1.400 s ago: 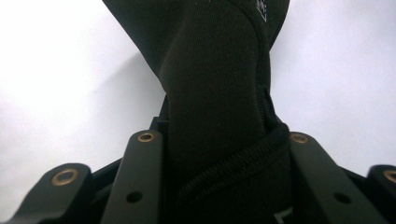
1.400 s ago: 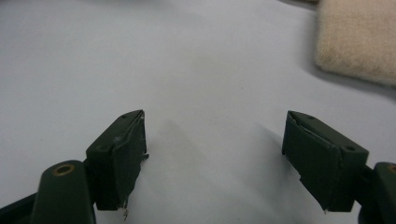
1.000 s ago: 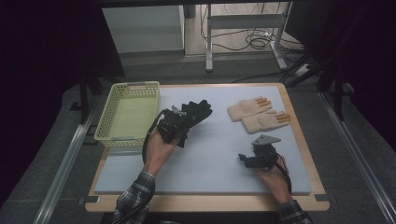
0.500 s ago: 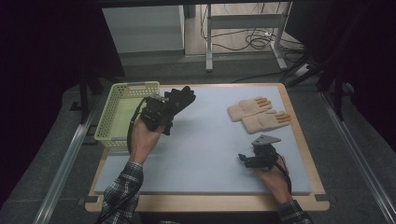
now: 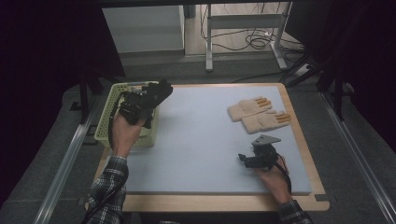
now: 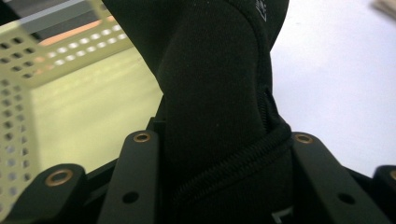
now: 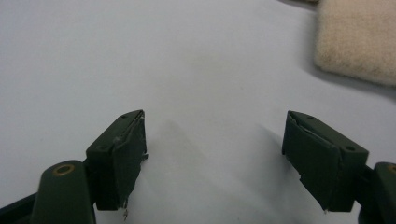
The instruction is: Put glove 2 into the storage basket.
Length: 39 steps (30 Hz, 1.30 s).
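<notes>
Carrying step underway. Table (image 5: 205,154) w/ pale mat holds a yellow-green basket (image 5: 106,128) at left edge and a pair of beige gloves (image 5: 259,114) far right. Left gripper (image 5: 148,95) pinches a black glove (image 6: 219,84) between its jaws and hangs over the basket's near-right rim — glove off the mat. Right gripper (image 7: 215,158) rests low on the mat, jaws spread, nothing between. Next move, by judgement: centre over basket, then let go. Basket floor partly hidden by hand; glove's far end cut off.

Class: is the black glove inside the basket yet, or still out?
Out: the left gripper holds the black glove above the basket.
</notes>
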Available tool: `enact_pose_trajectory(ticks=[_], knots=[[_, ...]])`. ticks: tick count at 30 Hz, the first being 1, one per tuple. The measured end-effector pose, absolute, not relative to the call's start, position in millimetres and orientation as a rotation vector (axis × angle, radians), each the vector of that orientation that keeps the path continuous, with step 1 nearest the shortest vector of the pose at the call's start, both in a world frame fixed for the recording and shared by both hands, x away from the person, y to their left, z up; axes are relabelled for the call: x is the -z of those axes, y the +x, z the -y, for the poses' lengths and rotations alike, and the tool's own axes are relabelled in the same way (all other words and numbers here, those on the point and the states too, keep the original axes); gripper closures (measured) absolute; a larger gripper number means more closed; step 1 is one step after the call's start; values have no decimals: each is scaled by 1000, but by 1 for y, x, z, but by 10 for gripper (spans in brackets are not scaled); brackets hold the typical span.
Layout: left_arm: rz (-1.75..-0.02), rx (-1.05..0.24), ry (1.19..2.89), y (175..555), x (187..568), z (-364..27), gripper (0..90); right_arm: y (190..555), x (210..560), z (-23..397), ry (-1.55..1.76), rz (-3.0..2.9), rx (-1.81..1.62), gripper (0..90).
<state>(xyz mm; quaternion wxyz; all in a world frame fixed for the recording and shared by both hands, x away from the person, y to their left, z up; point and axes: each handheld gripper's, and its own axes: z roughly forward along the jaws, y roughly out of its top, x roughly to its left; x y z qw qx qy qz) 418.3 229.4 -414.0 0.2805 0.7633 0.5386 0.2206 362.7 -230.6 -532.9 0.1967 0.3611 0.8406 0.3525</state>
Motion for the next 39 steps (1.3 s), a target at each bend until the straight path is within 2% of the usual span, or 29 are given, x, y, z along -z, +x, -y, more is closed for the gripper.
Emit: enact_pose_trajectory(ticks=[17,34,37,39], knots=[[-1658,-617,1963,441,447,-300,612,363,533,230,1014,-2353,-991,214],[-1841,-567,2039,466,485,-330,572,363,533,230,1015,-2353,-992,214],[-1868,-545,2055,471,487,-331,517,363,533,230,1014,-2353,-992,215],[-1891,-530,2054,474,489,-332,419,363,533,231,1015,-2353,-993,214]])
